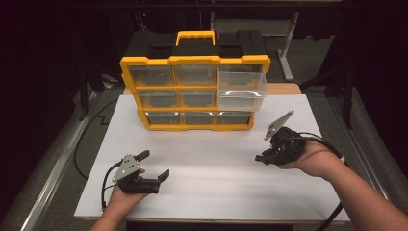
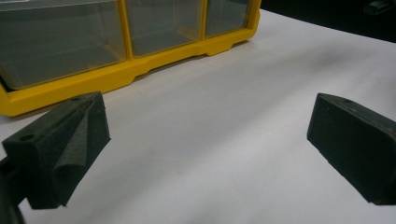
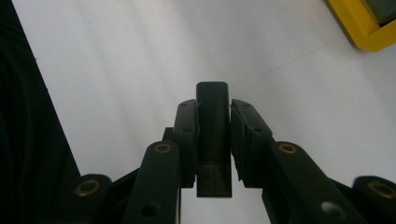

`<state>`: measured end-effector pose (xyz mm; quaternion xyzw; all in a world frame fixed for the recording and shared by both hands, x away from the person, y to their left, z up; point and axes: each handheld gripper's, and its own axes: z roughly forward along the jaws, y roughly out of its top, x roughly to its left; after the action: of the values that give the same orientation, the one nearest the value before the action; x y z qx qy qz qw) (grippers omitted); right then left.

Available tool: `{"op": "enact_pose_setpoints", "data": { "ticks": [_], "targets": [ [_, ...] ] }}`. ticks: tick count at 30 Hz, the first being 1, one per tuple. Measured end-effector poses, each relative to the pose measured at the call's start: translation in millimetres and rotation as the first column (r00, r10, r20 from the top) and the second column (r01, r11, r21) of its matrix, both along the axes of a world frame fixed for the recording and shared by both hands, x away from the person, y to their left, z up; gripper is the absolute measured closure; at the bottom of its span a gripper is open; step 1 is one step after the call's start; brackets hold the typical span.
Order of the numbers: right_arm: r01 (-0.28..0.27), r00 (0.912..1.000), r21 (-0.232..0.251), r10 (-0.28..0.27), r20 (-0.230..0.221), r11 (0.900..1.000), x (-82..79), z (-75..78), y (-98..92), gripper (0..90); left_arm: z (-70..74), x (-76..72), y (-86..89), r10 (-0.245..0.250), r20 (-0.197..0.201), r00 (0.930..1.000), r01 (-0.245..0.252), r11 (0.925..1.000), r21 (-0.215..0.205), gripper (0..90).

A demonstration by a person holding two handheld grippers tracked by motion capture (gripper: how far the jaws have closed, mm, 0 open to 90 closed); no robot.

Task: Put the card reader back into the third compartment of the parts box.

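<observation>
— What's in your right gripper (image 3: pixel 212 140)?

— A small dark block (image 3: pixel 213 135). My jaws are pressed against its two flat sides, and it stands up between them, its rounded top poking out past the pads (image 3: pixel 187 135). In the right gripper view it looks black and a bit see-through at the lower end; I can't tell what it is beyond that.

— Where is that hand?

— In the high view my right gripper (image 1: pixel 275 153) is over the right part of the white board (image 1: pixel 211 168), in front of the organizer (image 1: pixel 195 91) and well apart from it. The jaws point toward the middle of the board.

— And the left?

— My left gripper (image 1: pixel 153 166) is near the board's front left. Its jaws stand wide apart with nothing between them. In the left gripper view I see the two black pads (image 2: pixel 70 140) far to each side, bare white board between, and the organizer's yellow base (image 2: pixel 116 74) across the top.

— Tell me about the organizer.

— Yellow frame, black handle side on top, three rows of three clear drawers. It stands upright at the far edge of the board. The top right drawer (image 1: pixel 242 86) is pulled out toward me and hangs forward of the others. The rest sit flush. I can't make out anything inside them.

— Do the two grippers touch?

— No, they're well apart, one to each side of the board.
</observation>
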<state>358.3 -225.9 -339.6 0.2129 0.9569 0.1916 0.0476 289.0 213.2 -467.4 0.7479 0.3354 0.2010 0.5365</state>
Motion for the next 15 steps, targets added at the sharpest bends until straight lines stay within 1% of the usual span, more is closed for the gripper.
{"op": "enact_pose_setpoints", "data": {
  "ticks": [2,3,7,10,11,15],
  "targets": [
    [-0.001,1.0000,0.000,0.001,-0.004,1.000,-0.1,4.4,0.7,74.6,0.0,-0.1,-0.2,0.000,-0.001,1.0000,0.000,1.0000,0.000,0.5],
    [-0.008,1.0000,-0.001,0.008,-0.002,1.000,0.3,6.0,0.7,74.6,0.3,-0.4,-0.5,0.001,0.001,1.0000,-0.001,1.0000,-0.006,0.5],
    [-0.014,0.9999,-0.007,0.014,0.004,1.000,0.9,15.1,1.6,74.6,-0.3,-0.1,-0.6,-0.002,-0.002,1.0000,0.002,1.0000,0.003,0.5],
    [-0.016,0.9998,-0.012,0.016,0.009,1.000,1.6,20.6,1.9,74.7,0.5,-0.7,-0.1,0.000,0.004,1.0000,0.000,1.0000,-0.007,0.5],
    [-0.010,0.9999,-0.017,0.010,0.010,1.000,1.9,22.9,1.8,74.7,0.4,-0.6,0.0,-0.001,0.005,1.0000,0.001,1.0000,-0.004,0.5],
    [-0.015,0.9998,-0.021,0.015,0.016,1.000,2.5,31.6,1.9,74.7,0.8,-0.6,0.4,-0.001,0.004,1.0000,0.001,1.0000,-0.007,0.5]
  ]
}}
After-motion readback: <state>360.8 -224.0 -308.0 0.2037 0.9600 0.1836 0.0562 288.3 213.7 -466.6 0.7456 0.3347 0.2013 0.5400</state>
